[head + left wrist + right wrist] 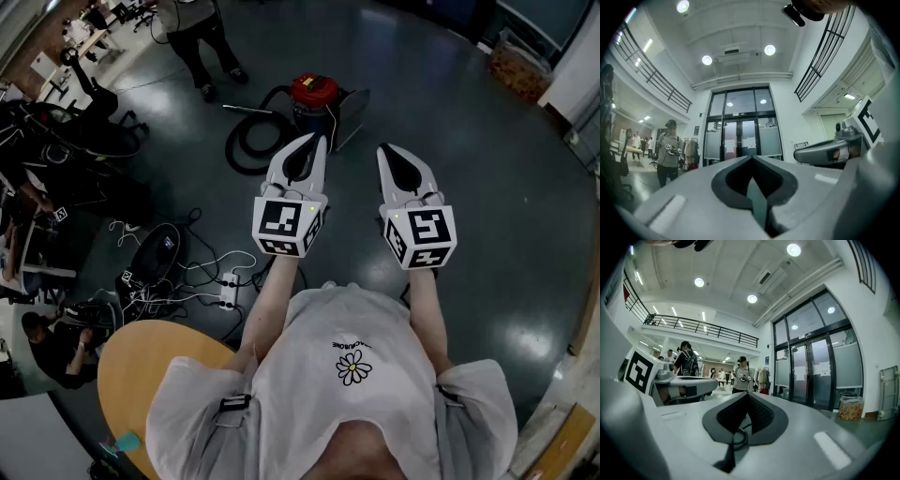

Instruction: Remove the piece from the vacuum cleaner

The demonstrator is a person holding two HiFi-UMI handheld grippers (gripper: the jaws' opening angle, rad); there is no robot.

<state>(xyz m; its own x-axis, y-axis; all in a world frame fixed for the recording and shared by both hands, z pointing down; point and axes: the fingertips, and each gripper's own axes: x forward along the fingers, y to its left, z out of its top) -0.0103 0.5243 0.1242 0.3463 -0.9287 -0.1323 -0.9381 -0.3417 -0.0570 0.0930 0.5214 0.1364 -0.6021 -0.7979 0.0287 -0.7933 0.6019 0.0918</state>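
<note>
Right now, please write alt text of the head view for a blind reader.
A person holds the left gripper and right gripper forward, both shut and empty, toward a red-topped vacuum cleaner with a black hose on the dark floor.

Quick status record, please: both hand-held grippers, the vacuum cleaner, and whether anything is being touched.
left hand-held gripper: jaws together, empty, held out in the air
right hand-held gripper: jaws together, empty, beside the left one
vacuum cleaner: red top, on the floor ahead, beyond both grippers
hose: black, looped on the floor beside the vacuum cleaner
contact: none; neither gripper touches the vacuum cleaner
piece to remove: cannot tell which from here
bystander: standing beyond the vacuum cleaner
</note>
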